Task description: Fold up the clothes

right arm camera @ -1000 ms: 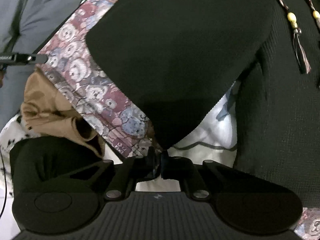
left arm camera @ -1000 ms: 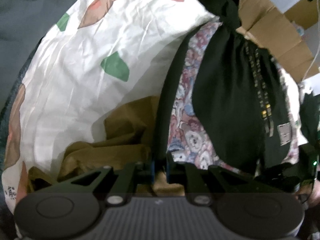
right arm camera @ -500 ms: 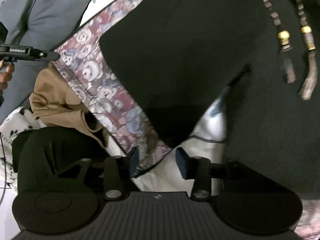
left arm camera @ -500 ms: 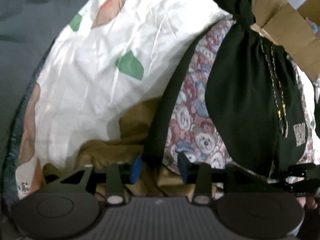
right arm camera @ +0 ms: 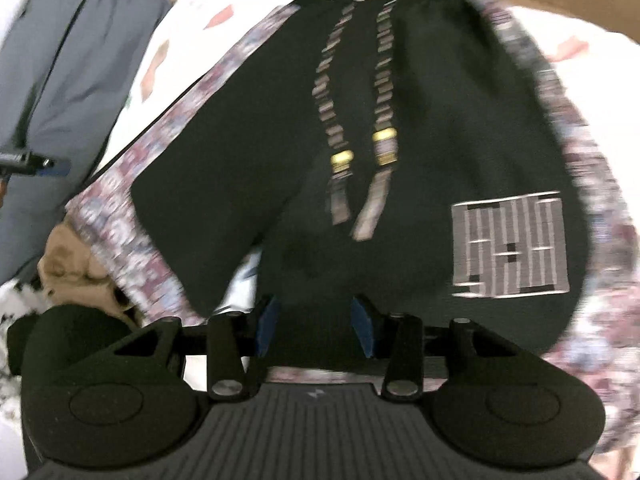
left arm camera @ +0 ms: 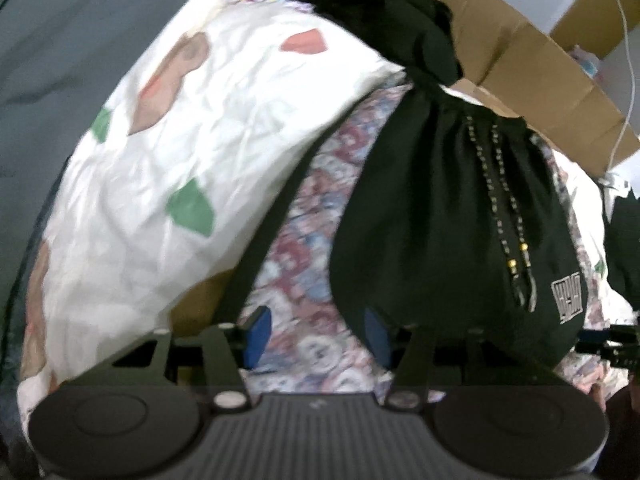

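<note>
Left tongs [left arm camera: 316, 336] are opening, empty, above patterned cloth [left arm camera: 304, 264]; right tongs [right arm camera: 316, 326] released over black shorts [right arm camera: 420, 200].

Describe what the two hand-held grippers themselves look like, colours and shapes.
Both match: the left hand-held gripper and the right hand-held gripper each have a black ribbed body, two round discs, black linkage arms with silver pivot bolts, and blue pads on the fingers.

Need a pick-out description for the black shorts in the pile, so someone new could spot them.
Start at the white sheet with green and red patches; beside it lies a bear-print fabric. The black shorts lie on that print, just ahead of both grippers. Unlike the other dark clothes, they have two beaded drawcords with gold beads and a white square logo near the hem.
</note>
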Motion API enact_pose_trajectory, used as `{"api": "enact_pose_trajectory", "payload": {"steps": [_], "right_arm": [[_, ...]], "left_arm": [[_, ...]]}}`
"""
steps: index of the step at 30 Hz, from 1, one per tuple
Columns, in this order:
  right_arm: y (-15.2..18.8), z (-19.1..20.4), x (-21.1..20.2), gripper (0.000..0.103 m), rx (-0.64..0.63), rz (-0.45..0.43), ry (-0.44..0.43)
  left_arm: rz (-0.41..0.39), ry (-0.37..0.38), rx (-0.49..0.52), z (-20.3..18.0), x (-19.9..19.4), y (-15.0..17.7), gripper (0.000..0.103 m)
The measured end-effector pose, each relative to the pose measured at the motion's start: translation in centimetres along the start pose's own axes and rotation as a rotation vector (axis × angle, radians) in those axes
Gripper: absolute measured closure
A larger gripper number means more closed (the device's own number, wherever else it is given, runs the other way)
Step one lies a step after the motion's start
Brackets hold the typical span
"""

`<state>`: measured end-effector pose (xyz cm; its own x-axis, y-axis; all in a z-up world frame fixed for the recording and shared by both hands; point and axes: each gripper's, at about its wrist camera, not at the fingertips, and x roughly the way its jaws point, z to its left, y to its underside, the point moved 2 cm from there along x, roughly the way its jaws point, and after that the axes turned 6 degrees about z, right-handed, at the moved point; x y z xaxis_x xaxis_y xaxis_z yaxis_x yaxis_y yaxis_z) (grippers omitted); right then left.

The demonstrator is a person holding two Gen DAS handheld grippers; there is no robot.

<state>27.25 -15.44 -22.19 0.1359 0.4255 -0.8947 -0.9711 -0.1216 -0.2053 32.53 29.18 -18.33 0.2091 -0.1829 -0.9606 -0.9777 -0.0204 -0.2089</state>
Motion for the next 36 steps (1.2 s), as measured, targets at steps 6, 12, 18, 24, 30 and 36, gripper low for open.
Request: {"api": "enact_pose_trajectory", "payload": {"steps": [6, 12, 18, 24, 30, 36], "right_arm": [[-0.2, -5.5, -2.9, 0.054, 0.081, -0.091, 0.076], [0.0, -9.2, -3.3, 0.048, 0.154, -0.151, 0.146], [-1.5, -10.7, -3.1, 0.048, 0.153, -0.188, 0.186], [-5.0, -11.4, -2.6, 0.047, 0.118, -0.235, 0.211], [-10.1, -12.6, -1.5, 0.047, 0.087, -0.276, 0.223], [-15.8, -12.8, -0.5, 0.047, 0.045, -0.325, 0.222]], "left_arm": [[-0.02, -0.002, 0.046, -4.2, 1.3, -3.2, 0.042], [-0.048, -0.021, 0.118, -8.4, 3.2, -6.0, 0.041], [-0.076, -0.059, 0.159, -10.3, 5.7, -8.8, 0.041], [-0.155, -0.062, 0.141, -11.2, 8.6, -12.8, 0.041], [-0.208, -0.041, 0.104, -10.6, 11.7, -17.1, 0.041], [-0.233, -0.059, 0.1, -9.8, 14.4, -20.4, 0.041]]}}
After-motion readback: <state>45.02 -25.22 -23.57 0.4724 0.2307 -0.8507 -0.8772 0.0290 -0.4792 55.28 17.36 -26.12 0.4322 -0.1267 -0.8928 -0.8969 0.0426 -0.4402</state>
